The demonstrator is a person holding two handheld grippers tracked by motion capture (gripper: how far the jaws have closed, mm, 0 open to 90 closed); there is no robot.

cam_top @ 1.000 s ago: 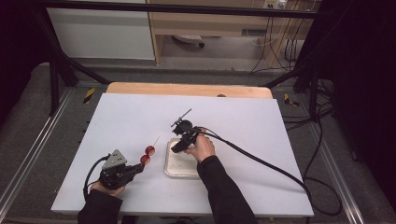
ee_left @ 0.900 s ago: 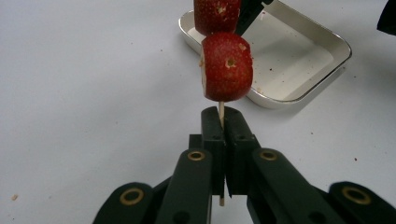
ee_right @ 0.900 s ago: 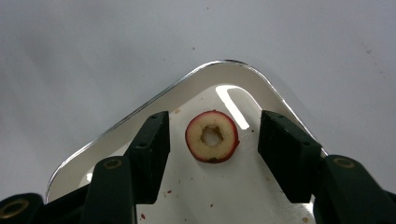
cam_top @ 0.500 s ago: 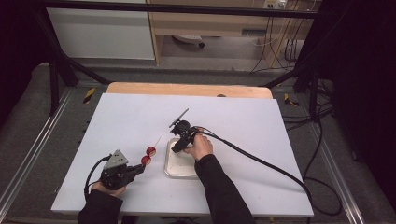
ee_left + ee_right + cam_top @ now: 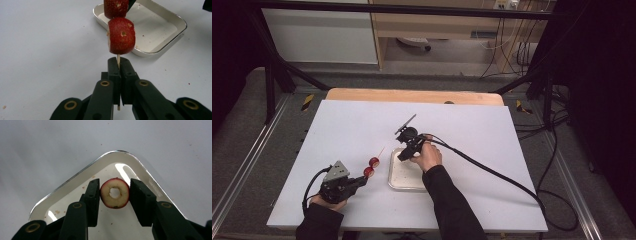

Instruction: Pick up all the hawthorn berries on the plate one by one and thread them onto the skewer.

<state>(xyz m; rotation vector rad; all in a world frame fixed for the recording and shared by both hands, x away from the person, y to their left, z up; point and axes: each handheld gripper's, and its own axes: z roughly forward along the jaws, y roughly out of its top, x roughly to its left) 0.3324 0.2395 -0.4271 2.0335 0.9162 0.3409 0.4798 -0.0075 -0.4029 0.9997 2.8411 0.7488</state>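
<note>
One cored fruit slice [image 5: 114, 193] between the right claw's [image 5: 114, 195] closing jaws.

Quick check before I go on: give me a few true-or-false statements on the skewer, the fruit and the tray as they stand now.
1. The left gripper is shut on the skewer. True.
2. Two red fruit pieces sit on the skewer. True.
3. The cored fruit slice lies on the bare table. False: it is in the metal tray.
4. The slice is solid through the middle. False: it has a hole at its centre.
5. The right gripper has a jaw on each side of the slice. True.
</note>
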